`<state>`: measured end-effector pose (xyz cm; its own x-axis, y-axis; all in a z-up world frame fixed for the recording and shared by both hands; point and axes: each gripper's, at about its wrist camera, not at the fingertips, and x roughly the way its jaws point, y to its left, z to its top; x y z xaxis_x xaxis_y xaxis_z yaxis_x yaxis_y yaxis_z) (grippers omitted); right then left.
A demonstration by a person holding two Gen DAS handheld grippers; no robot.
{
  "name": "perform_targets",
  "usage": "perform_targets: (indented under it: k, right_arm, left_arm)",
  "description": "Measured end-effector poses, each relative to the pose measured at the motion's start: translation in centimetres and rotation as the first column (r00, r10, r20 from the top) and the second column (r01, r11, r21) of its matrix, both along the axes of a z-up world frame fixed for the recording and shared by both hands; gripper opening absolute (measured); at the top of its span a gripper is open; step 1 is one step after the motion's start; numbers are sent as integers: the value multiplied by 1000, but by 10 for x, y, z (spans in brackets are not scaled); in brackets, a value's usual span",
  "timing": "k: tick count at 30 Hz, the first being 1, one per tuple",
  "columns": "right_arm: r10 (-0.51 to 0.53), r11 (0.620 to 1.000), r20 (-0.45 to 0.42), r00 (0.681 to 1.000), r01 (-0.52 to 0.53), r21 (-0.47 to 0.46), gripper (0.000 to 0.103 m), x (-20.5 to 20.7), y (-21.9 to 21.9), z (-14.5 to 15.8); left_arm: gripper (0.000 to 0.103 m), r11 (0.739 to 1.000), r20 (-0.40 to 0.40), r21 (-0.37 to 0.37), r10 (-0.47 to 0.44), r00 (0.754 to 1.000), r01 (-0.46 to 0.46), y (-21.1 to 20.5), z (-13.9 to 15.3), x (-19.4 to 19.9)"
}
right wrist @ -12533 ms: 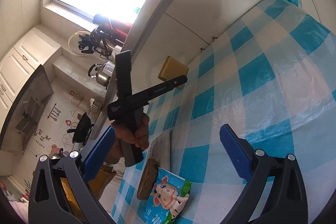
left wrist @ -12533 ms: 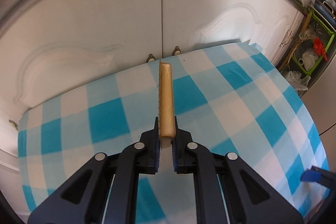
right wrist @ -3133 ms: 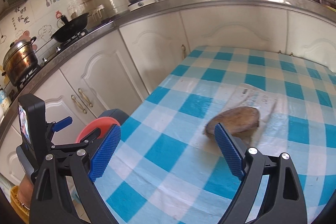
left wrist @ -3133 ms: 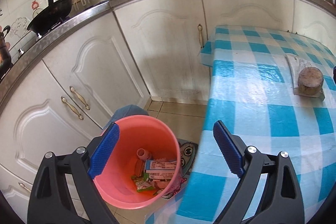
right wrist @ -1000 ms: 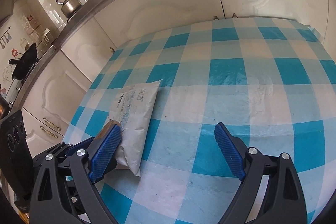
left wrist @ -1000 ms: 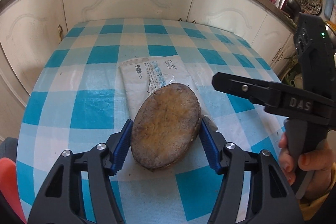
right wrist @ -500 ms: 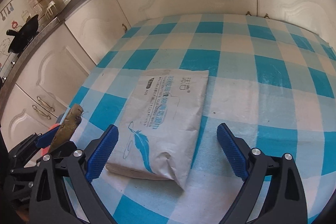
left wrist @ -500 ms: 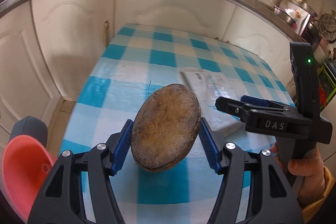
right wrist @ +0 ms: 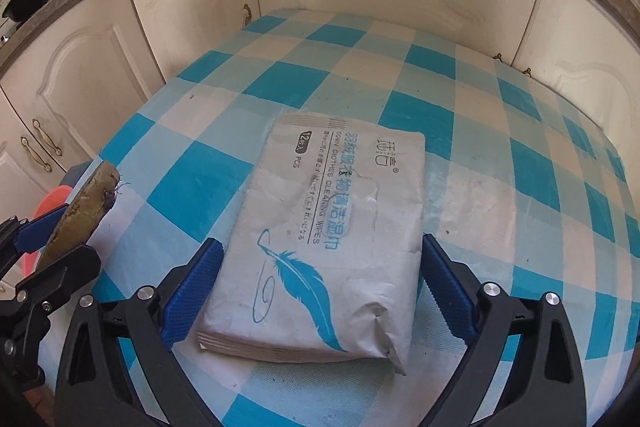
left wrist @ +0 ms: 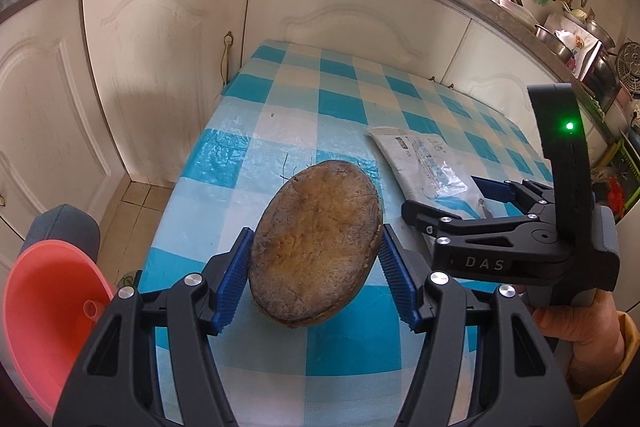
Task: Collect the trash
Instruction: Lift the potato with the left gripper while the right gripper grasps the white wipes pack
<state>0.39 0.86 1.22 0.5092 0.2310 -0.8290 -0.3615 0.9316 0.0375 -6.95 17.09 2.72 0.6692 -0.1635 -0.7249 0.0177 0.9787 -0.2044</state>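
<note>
The left gripper [left wrist: 316,277] is being seen from its own camera with its blue pads [left wrist: 234,281] closed against both sides of a brown, fibrous, oval husk [left wrist: 316,245] — a dry, rough-faced disc with a few stray fibres at its rim. A second ago the husk was being pinched while it was lying on the wipes packet [left wrist: 424,163]; now it is being carried clear of the checked tablecloth [left wrist: 328,107], and the pink bin [left wrist: 44,311] is coming into view at the lower left, beside the table's edge. This is being read as the lift being done and the carry to the bin being under way, with the drop not yet made. In the same view the right gripper [left wrist: 452,203] is being held low over the near end of the packet. From the right wrist camera, the right gripper [right wrist: 320,287] is being shown wide open, nothing held, its jaws straddling the packet's near corners — half a second ago the packet was lying well ahead of them, so an approach is being made. The wipes packet [right wrist: 332,231] is lying flat on the tablecloth [right wrist: 480,115], grey-white, creased, printed with a blue feather and "clothes cleaning wipes", and it is looking soft and slack. At the left edge the husk [right wrist: 82,211] is being seen edge-on in the left gripper [right wrist: 52,247].
</note>
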Motion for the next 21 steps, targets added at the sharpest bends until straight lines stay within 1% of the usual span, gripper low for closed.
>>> perform_targets:
  k: [3, 6, 14, 17, 21]
  right_arm:
    - [11, 1000, 10, 1000, -11, 2, 81, -4, -4, 2]
    - [19, 1000, 19, 1000, -19, 12, 77, -9, -8, 4]
    - [30, 998, 38, 999, -32, 53, 75, -22, -8, 11]
    - [39, 997, 60, 997, -43, 61, 75, -28, -4, 18]
    - [55, 995, 89, 994, -62, 76, 75, -34, 7, 30]
  left_arm:
    - [63, 1000, -6, -8, 5, 1000, -5, 3, -3, -2]
    - [63, 1000, -10, -13, 9, 1000, -10, 6, -6, -2]
    - [63, 1000, -5, -12, 20, 1000, -20, 12, -5, -8]
    - [63, 999, 2, -12, 30, 1000, -30, 16, -3, -12]
    - [63, 998, 10, 11, 57, 998, -57, 25, 0, -19]
